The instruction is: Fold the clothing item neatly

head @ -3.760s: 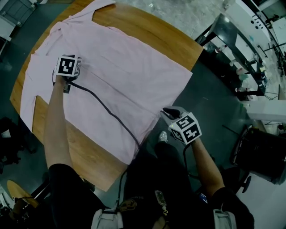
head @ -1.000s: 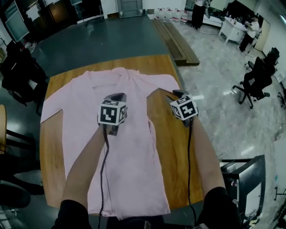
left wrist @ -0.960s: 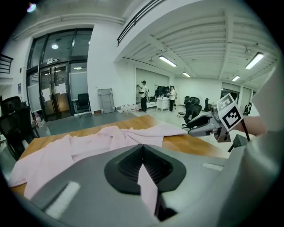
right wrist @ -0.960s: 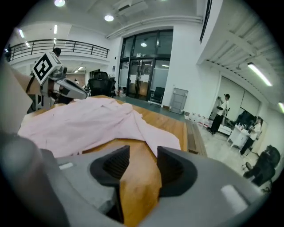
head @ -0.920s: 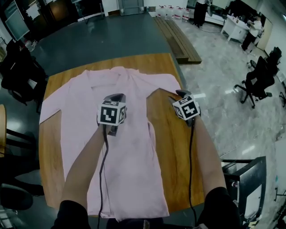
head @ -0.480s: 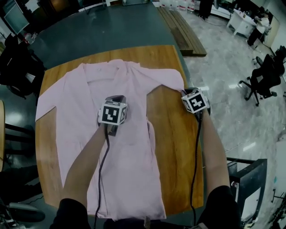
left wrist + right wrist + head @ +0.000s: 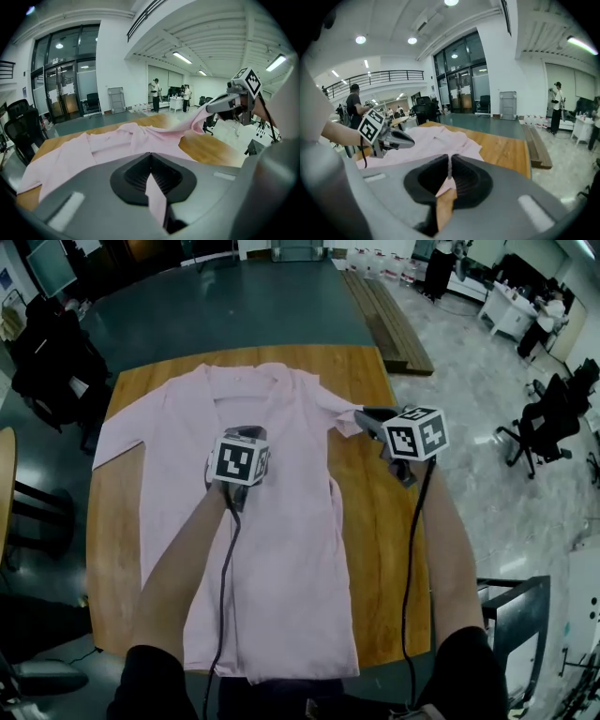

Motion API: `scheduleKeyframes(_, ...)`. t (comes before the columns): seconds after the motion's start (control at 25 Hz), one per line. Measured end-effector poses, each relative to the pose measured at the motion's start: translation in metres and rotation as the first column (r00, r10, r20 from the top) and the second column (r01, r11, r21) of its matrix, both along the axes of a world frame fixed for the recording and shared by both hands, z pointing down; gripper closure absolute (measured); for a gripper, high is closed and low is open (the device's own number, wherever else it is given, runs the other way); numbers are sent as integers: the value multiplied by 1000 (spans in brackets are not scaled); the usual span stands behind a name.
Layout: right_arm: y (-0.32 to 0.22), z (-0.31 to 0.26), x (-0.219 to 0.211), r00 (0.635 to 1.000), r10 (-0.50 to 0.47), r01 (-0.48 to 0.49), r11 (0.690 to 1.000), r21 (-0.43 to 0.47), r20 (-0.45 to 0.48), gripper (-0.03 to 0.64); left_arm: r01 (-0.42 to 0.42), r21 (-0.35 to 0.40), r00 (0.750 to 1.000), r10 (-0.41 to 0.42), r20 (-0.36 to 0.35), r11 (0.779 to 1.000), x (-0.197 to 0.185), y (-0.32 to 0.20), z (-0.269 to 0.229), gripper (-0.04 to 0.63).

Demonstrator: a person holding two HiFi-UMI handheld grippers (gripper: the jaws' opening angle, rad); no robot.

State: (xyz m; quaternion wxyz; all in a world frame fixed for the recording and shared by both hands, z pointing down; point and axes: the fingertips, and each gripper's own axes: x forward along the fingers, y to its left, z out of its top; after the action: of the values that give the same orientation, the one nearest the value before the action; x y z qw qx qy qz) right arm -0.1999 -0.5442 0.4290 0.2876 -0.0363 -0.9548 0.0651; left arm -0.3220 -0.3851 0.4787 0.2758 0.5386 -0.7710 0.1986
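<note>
The pink shirt (image 7: 272, 559) lies spread on the table (image 7: 380, 549), nothing folded yet. My left gripper (image 7: 246, 434) is clamped on its middle; my right gripper (image 7: 364, 416), jaws just closing, pinches the right sleeve (image 7: 337, 420) raised near the far right edge

A rectangular wooden table top (image 7: 384, 549) stands on a dark grey-green floor (image 7: 281, 296), which meets pale glossy tiling (image 7: 469, 399) on the right. Black office chairs (image 7: 553, 418) stand on that tiling. Tall dark-framed glass doors (image 7: 461, 89) are set in a white wall, and the ceiling strip lights (image 7: 183, 57) are lit.
</note>
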Motion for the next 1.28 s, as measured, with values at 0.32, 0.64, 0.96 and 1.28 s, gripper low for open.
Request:
scheduleKeyframes(0.32,95,-62,-83,991,16,1,992,-123,134,595,-37,45,999,36,32,998,-30,65,-32,588)
scheduleKeyframes(0.64,204,-58,-184,986,-76,101,980,-169,148,595,25,37,1000,-24,-9,999,-85,146,-23,588)
scheduleKeyframes(0.96,278,42,-262,991,-135,136,967,-216,20,594,59,17,996,-57,-76,998,-126,201,17,588)
scheduleKeyframes(1.28,281,74,-259,992,-128,127,977,-169,7,509,27,10,995,-26,-92,1000,-141,204,32,588)
